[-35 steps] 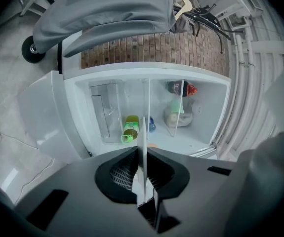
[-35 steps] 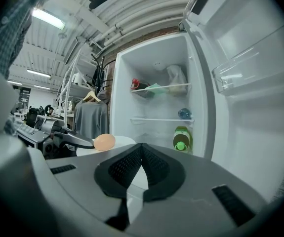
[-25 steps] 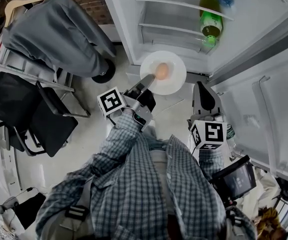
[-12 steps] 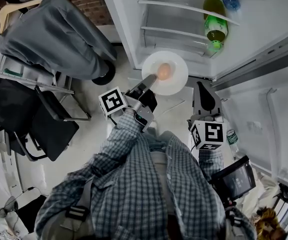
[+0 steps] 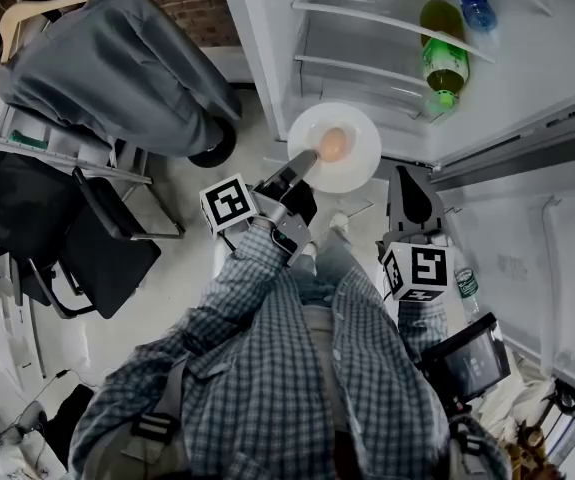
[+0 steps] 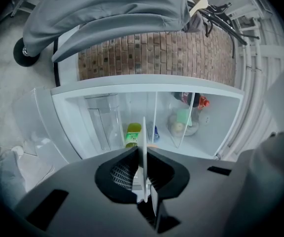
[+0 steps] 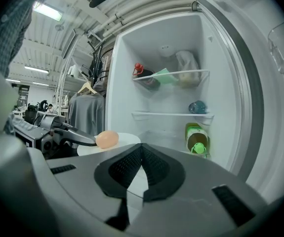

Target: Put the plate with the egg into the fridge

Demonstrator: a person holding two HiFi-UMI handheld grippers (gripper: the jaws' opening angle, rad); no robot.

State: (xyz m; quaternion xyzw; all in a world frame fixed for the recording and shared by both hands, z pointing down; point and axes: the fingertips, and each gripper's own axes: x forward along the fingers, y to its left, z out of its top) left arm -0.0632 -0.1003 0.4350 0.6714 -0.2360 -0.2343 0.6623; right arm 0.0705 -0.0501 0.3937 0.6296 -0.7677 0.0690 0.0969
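The plate has edged slightly right. The left tongs pinch its rim, the egg just past their tips, before the open fridge — right tongs beside it, closed on nothing.

1. floor is pale, scuffed concrete, with a thin cable trailing along its bottom left edge in the head view.
2. red-brown brick wall at the top of the head view. the left gripper view shows it better, plain bare brick.
3. big grey cover is draped over something bulky in front of that wall, and a black wheel pokes out at its lower edge.
4. black chairs sit at the left side of the floor, just below a metal rack.
5. right gripper view: ribbed ceiling with pipes, a lit tube light, and a grey garment on a hanger.
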